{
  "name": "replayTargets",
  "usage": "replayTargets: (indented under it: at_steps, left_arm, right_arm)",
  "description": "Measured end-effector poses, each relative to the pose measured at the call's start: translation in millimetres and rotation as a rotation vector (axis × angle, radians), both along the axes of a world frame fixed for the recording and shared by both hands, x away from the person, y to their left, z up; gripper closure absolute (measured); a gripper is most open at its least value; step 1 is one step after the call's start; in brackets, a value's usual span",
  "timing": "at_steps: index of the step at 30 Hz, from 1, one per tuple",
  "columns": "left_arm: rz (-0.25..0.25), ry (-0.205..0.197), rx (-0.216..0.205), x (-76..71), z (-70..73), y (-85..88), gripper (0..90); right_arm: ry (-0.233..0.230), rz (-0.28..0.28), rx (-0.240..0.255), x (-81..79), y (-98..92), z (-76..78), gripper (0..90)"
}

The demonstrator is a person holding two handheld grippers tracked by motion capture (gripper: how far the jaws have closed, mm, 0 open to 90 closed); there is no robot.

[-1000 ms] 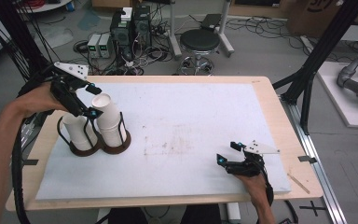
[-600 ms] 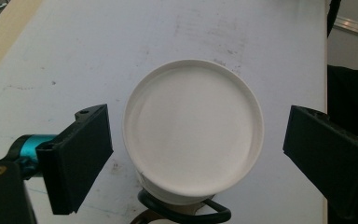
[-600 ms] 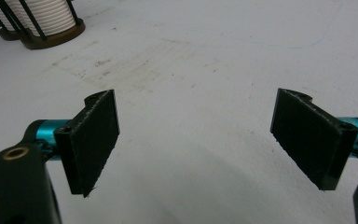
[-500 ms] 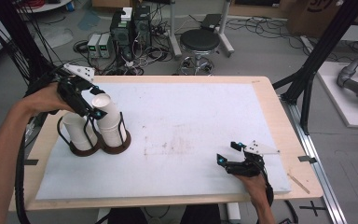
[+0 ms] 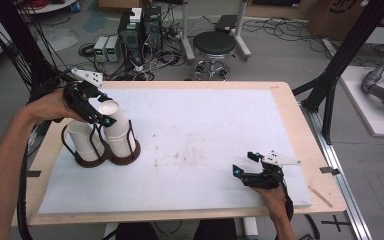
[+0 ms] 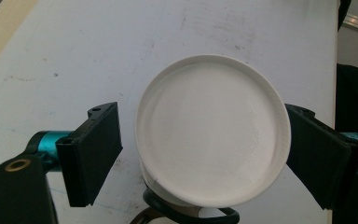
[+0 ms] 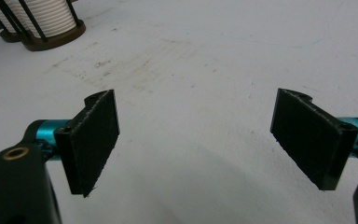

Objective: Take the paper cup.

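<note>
White sheeting (image 5: 195, 145) covers the wooden table, scuffed at mid-frame; cables, boxes and a stool (image 5: 215, 45) crowd the floor behind. At left, the left gripper (image 5: 101, 108) holds its jaws spread on either side of a white cup stack (image 5: 116, 131) in a dark wire rack (image 5: 107, 155), having slid rightward over it since before. At lower right, the right gripper (image 5: 245, 163) rests gaping, unmoved.

Both grippers, left gripper (image 5: 101, 111) and right gripper (image 5: 245, 164), are showing black frames, flat black rectangular jaws, teal fittings, brass-ringed screw holes and grey triangular plates; black cables are trailing alongside bare forearms.
</note>
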State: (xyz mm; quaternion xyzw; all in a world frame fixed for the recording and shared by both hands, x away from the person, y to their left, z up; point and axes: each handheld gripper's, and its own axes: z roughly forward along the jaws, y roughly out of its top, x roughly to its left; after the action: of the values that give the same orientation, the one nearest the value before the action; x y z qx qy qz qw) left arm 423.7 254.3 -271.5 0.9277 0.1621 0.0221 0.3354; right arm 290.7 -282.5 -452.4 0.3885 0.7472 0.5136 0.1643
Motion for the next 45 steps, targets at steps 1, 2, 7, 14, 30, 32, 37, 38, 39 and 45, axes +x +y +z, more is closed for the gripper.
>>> replayTargets:
  at_steps: [1,2,7,14,30,32,37,38,39,45]
  left_arm:
    - [0.003,0.002,0.005,0.2,-0.3,-0.2,15.3]
    - [0.001,0.008,0.008,0.7,-0.7,-0.5,15.4]
    - [-0.007,0.018,0.021,1.5,-0.1,-1.2,16.6]
    - [-0.02,0.014,0.06,4.3,9.4,-9.8,17.4]
    - [-0.021,0.03,0.085,5.3,5.6,-11.5,29.7]
    - [-0.023,0.031,0.09,5.9,6.1,-11.3,29.8]
    - [-0.015,0.033,0.084,5.0,6.1,-11.7,30.1]
    - [-0.015,0.033,0.084,5.0,6.1,-11.7,30.2]
    - [-0.017,0.028,0.085,4.7,6.6,-11.5,30.3]
    - [-0.009,0.02,0.07,2.7,7.4,-10.0,31.0]
  right_arm:
    - [-0.001,0.0,-0.001,0.1,-0.1,0.0,15.7]
    - [0.0,0.001,0.0,0.1,-0.1,0.0,15.7]
    - [0.005,0.003,-0.001,0.7,-0.2,-0.1,15.7]
    - [0.019,0.001,0.005,0.6,-0.4,0.1,15.7]
    - [0.016,0.002,0.008,0.7,-0.6,0.1,15.7]
    - [0.014,0.003,0.005,0.8,-0.7,0.0,15.7]
    - [0.014,0.002,0.007,0.7,-0.5,0.1,15.7]
    - [0.015,0.002,0.007,0.7,-0.5,0.1,15.7]
    - [0.013,0.003,0.007,0.9,-0.5,0.0,15.7]
    - [0.018,0.002,0.008,0.5,-0.3,0.1,15.7]
